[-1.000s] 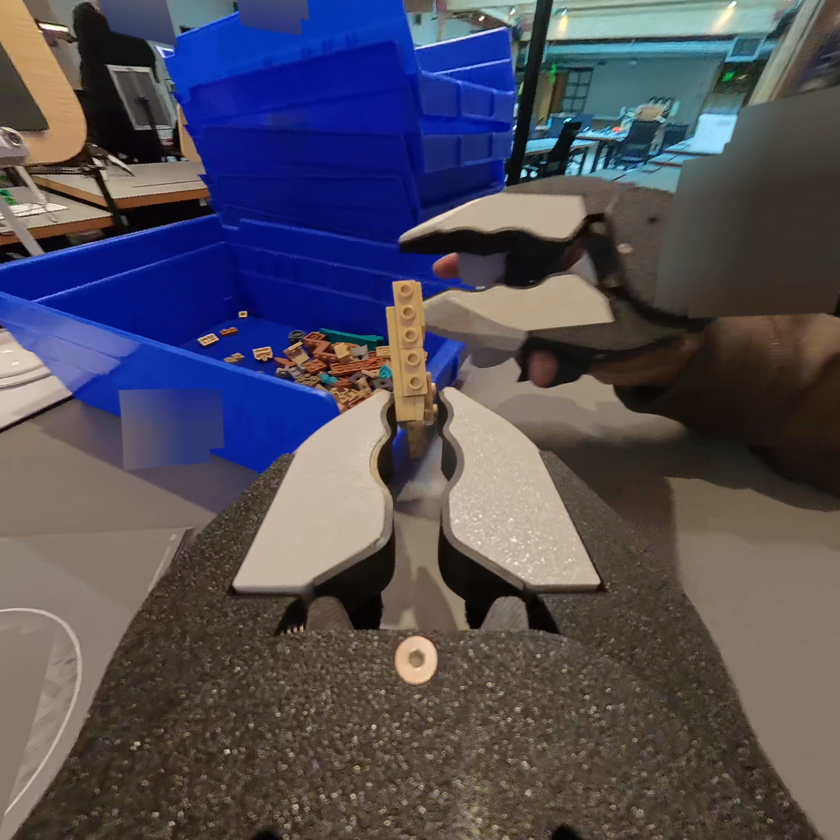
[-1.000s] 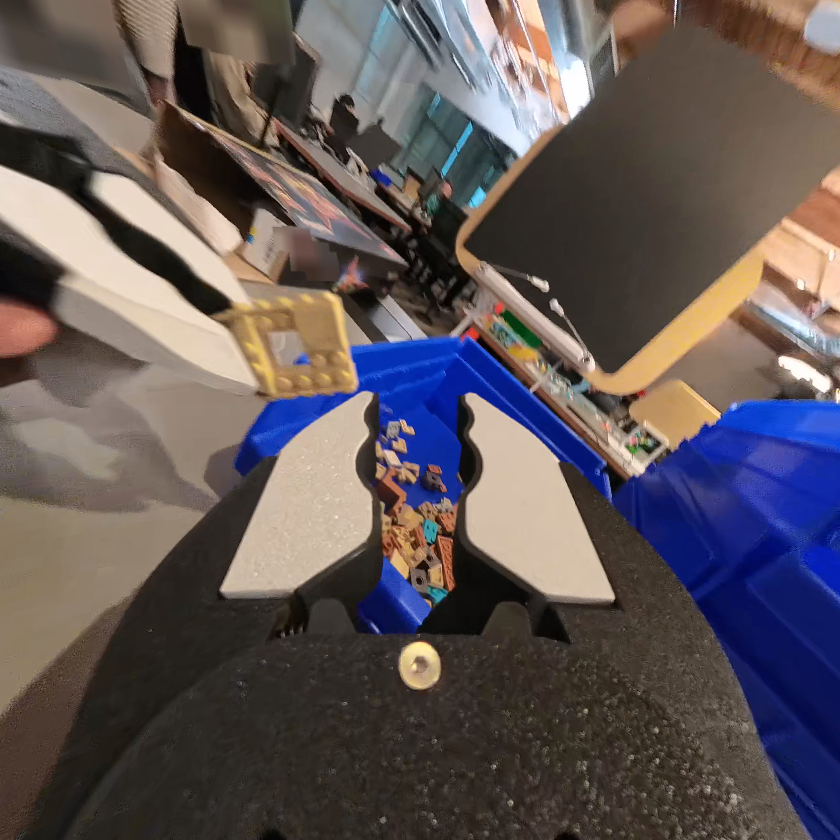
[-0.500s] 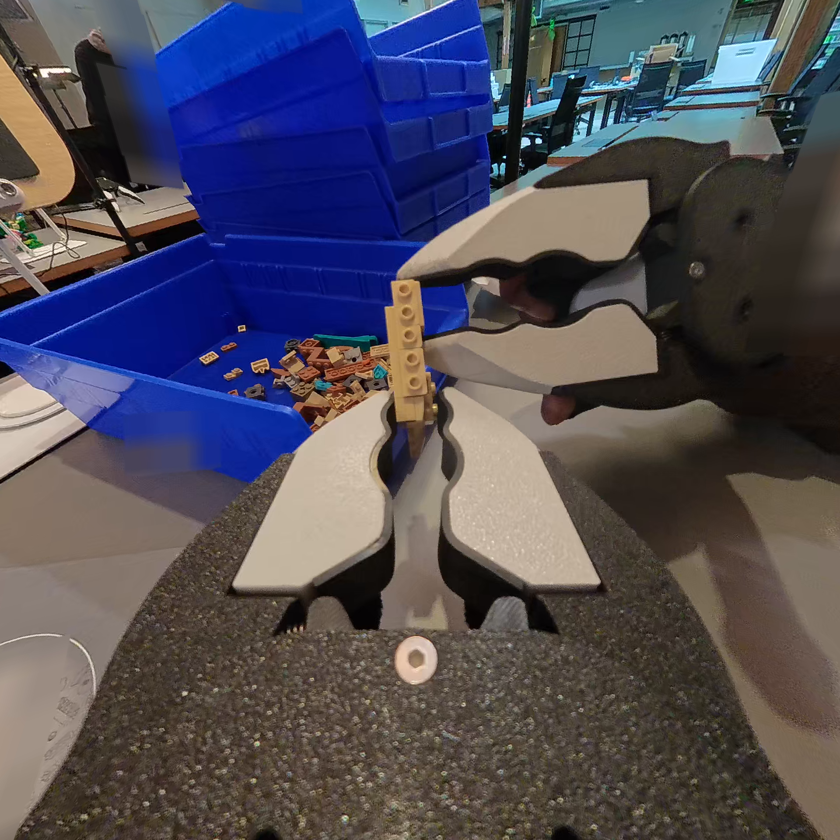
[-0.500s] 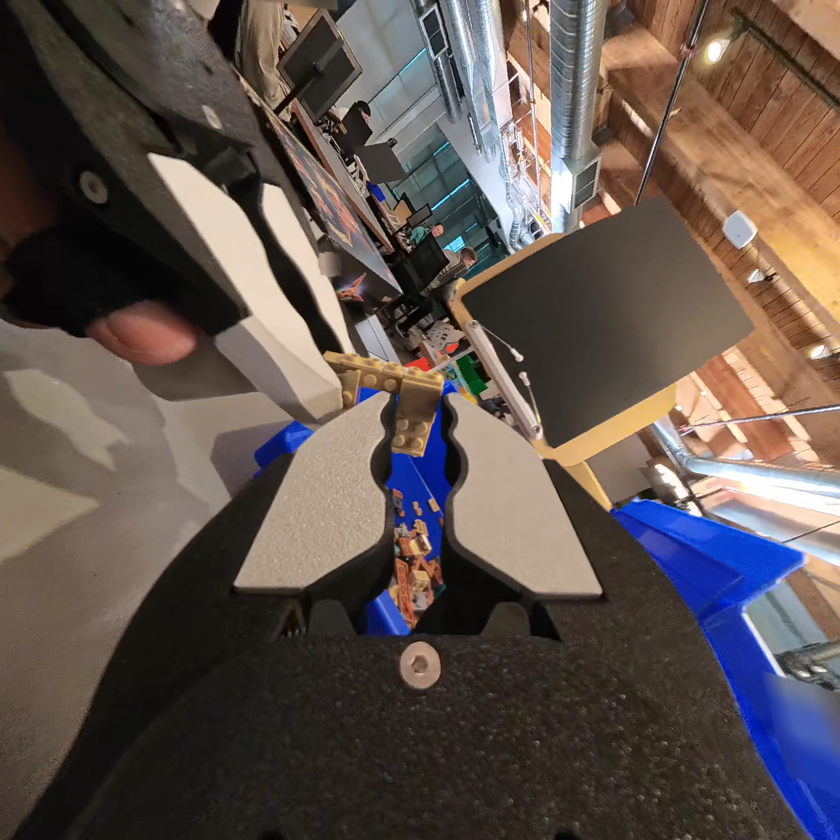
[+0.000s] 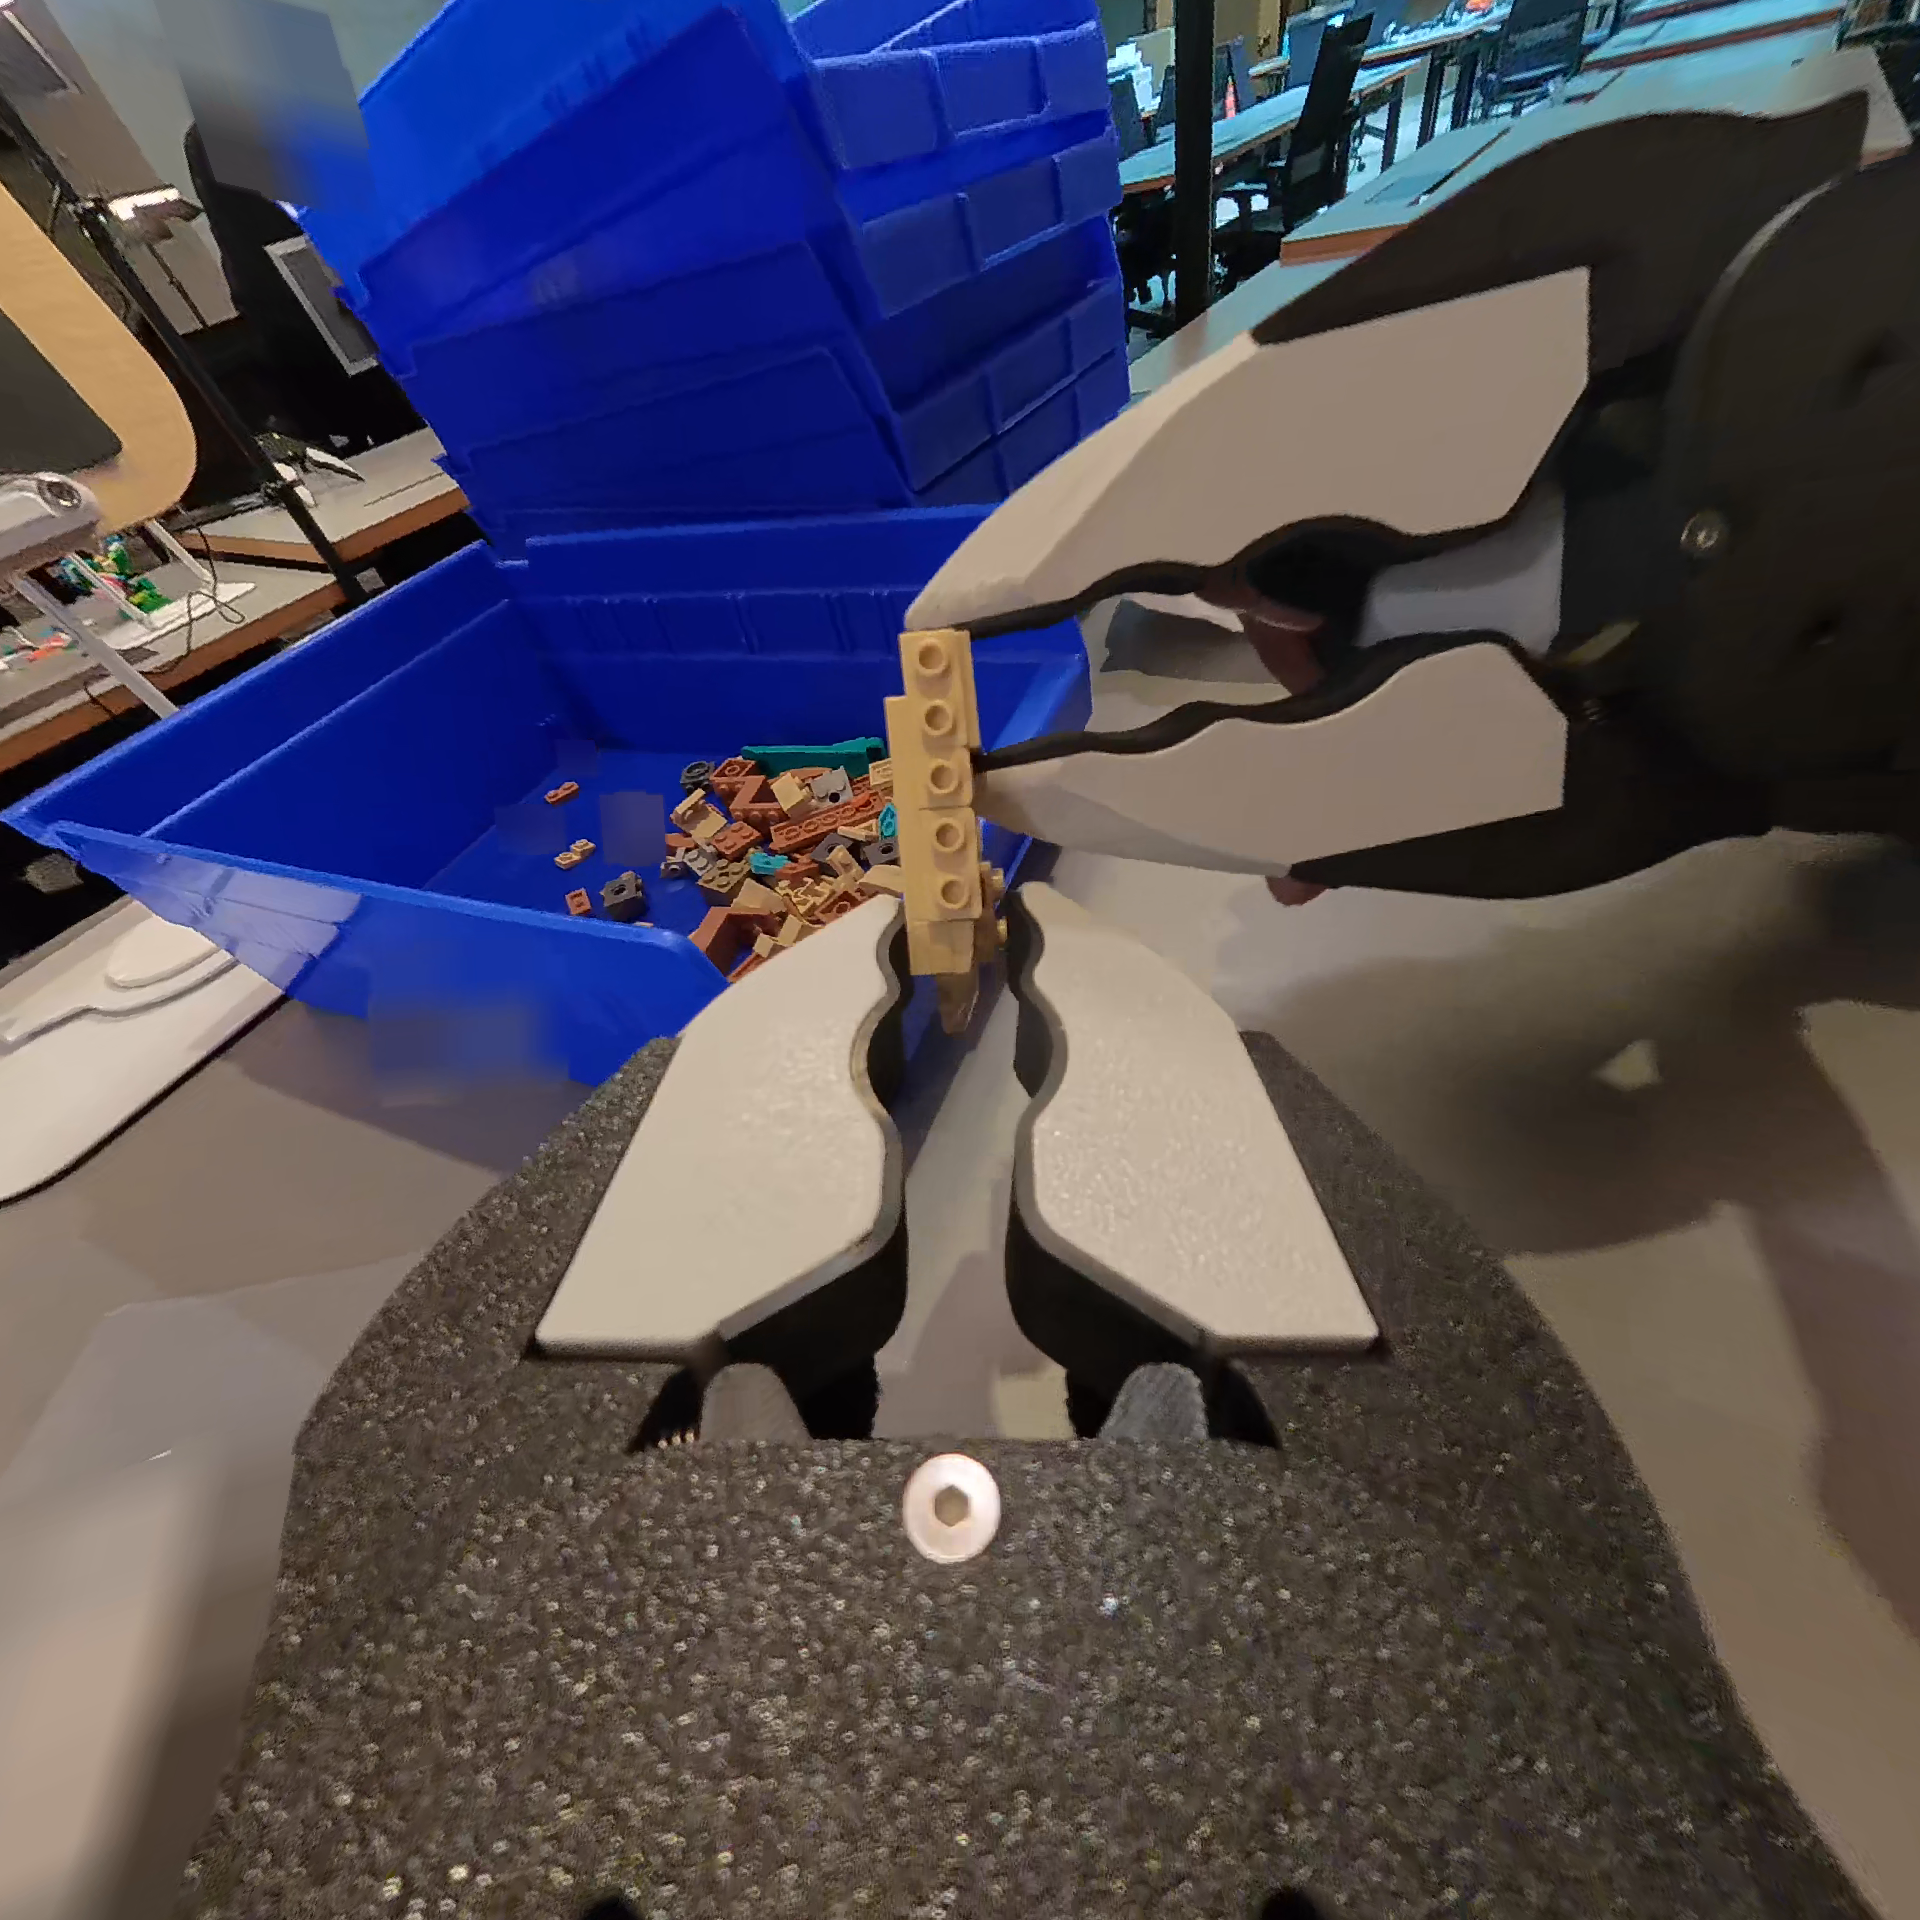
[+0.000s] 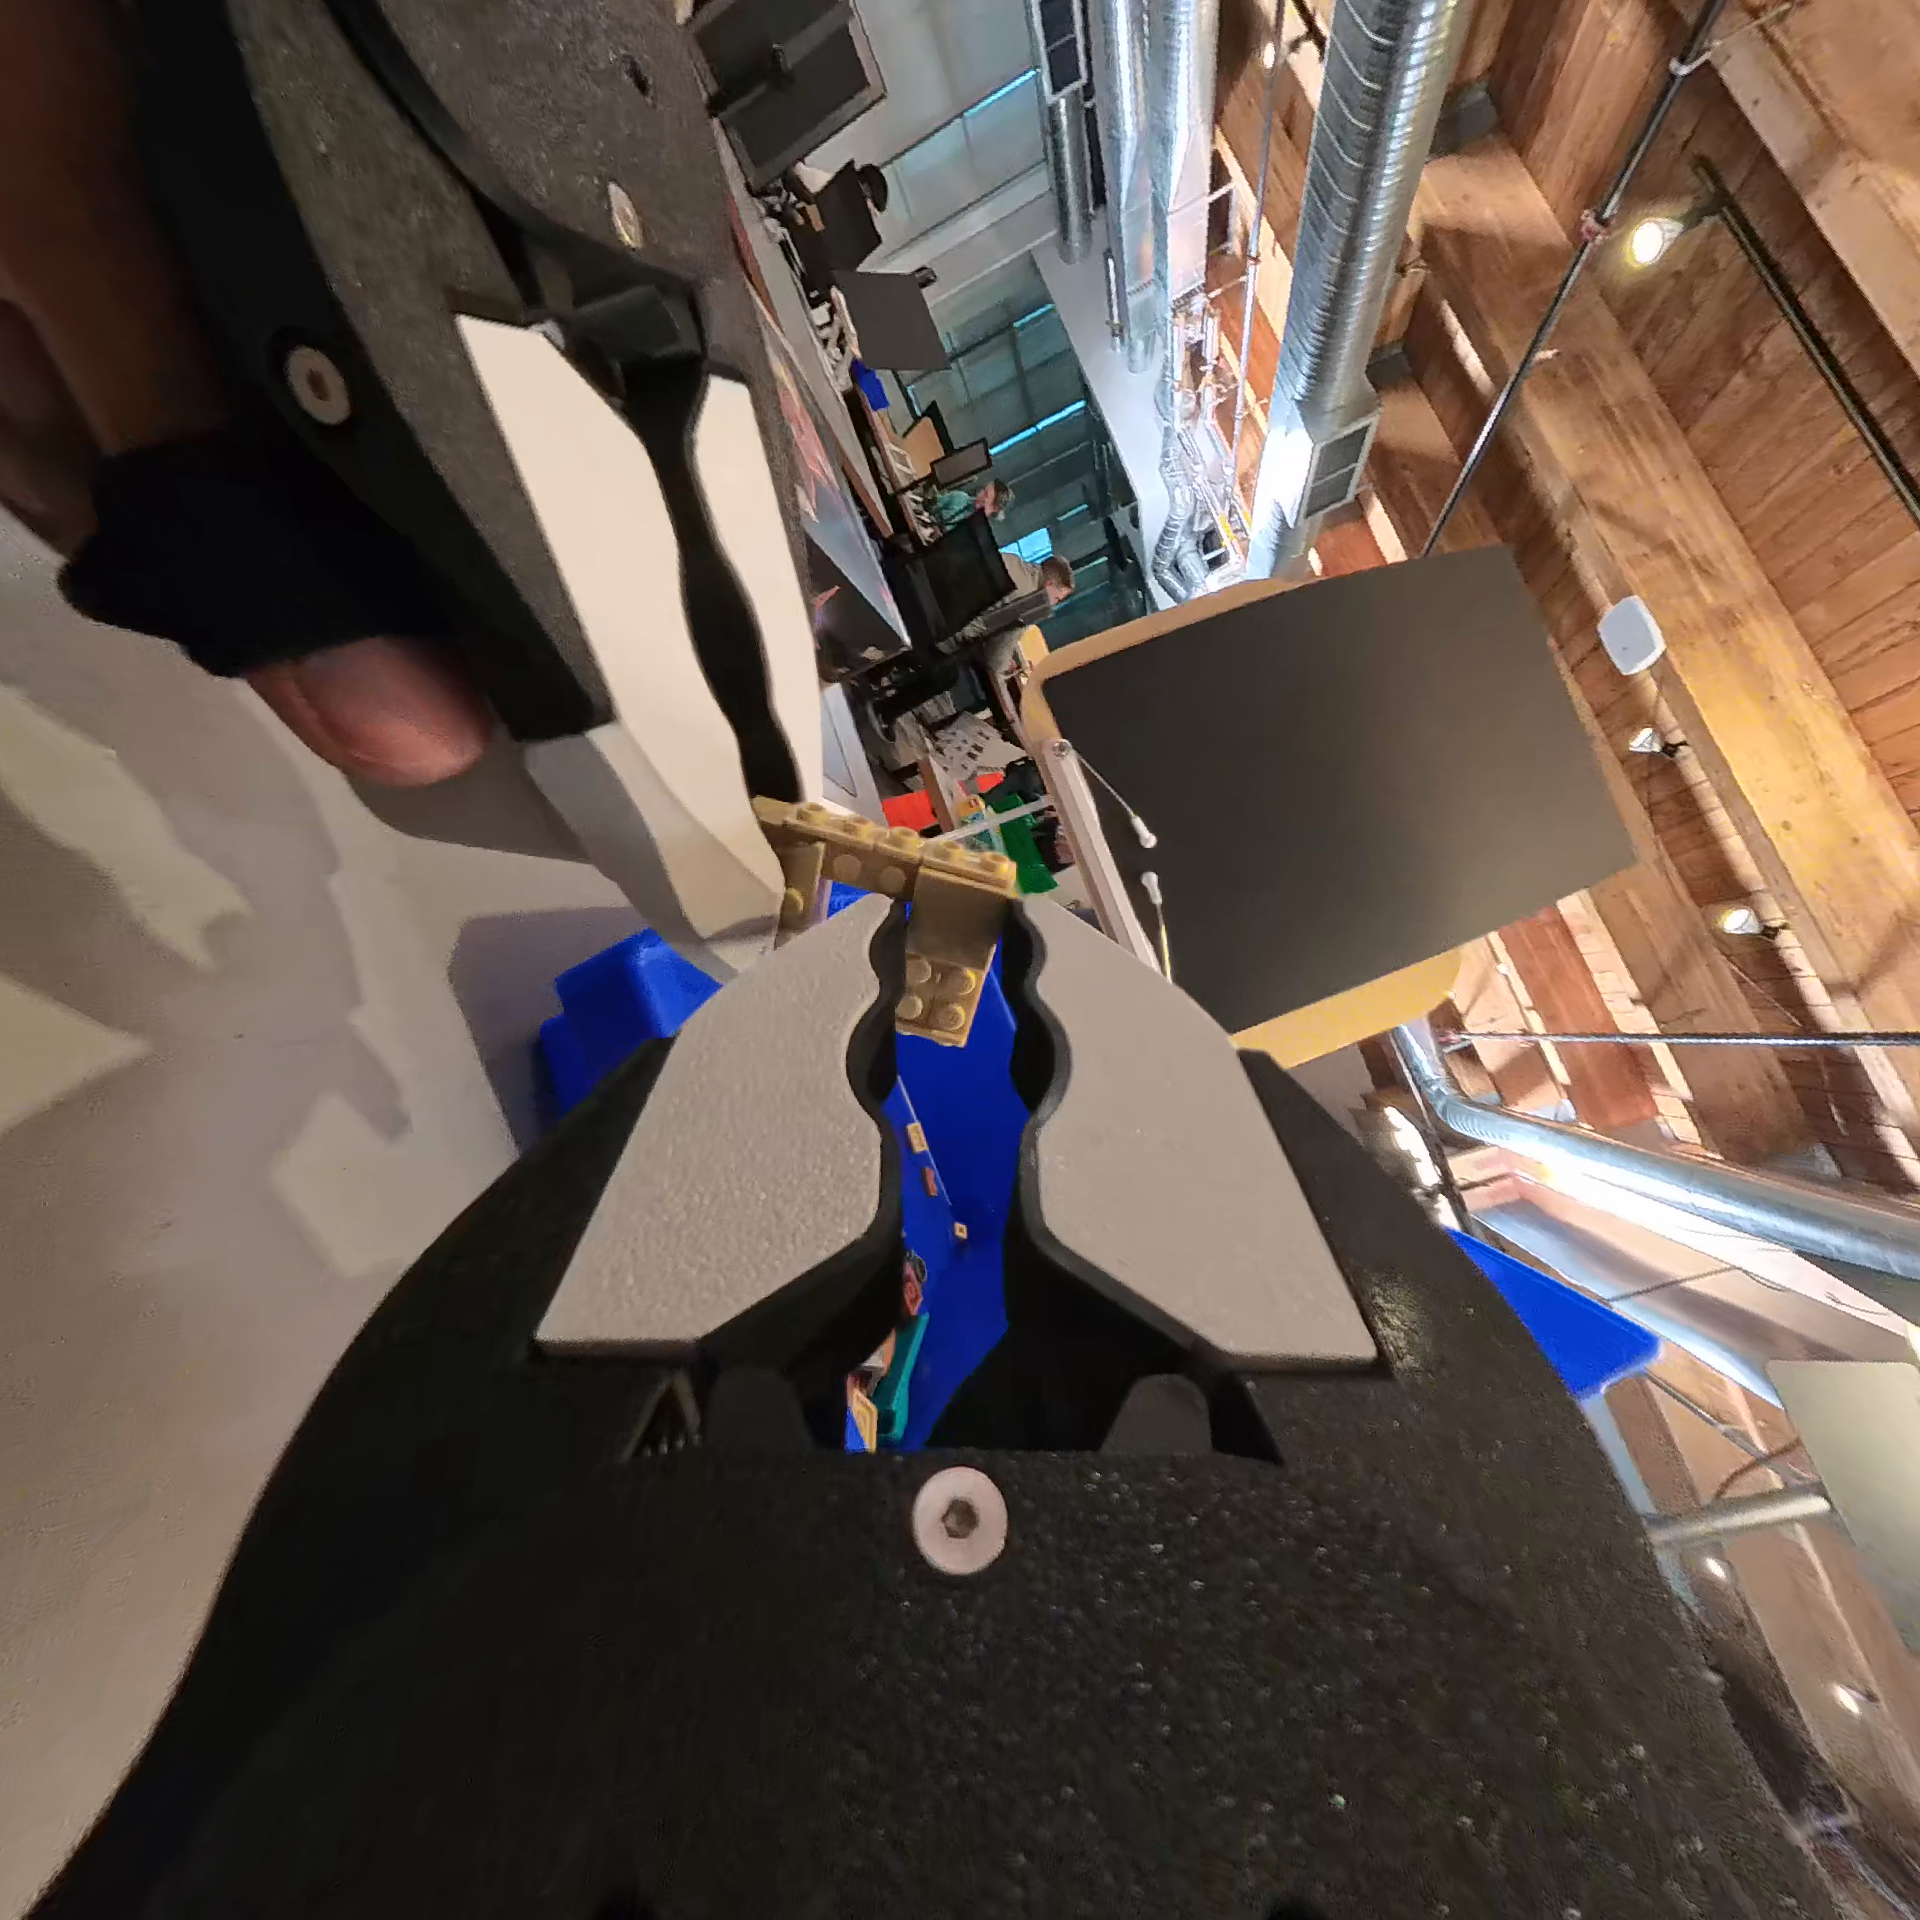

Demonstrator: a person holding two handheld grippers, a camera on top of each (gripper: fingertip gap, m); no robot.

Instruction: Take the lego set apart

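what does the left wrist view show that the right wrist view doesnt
Only the left wrist view shows the tall stack of blue bins and the full heap of loose bricks. Only the right wrist view shows the wooden ceiling, metal ducts and a dark board. Both show the tan brick assembly gripped by the left gripper and right gripper, above the open blue bin.

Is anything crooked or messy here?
A bit. The stack of blue bins leans to one side instead of standing straight. The small bricks lie jumbled in one corner of the open blue bin. Both claws pinch one tan brick frame above it.
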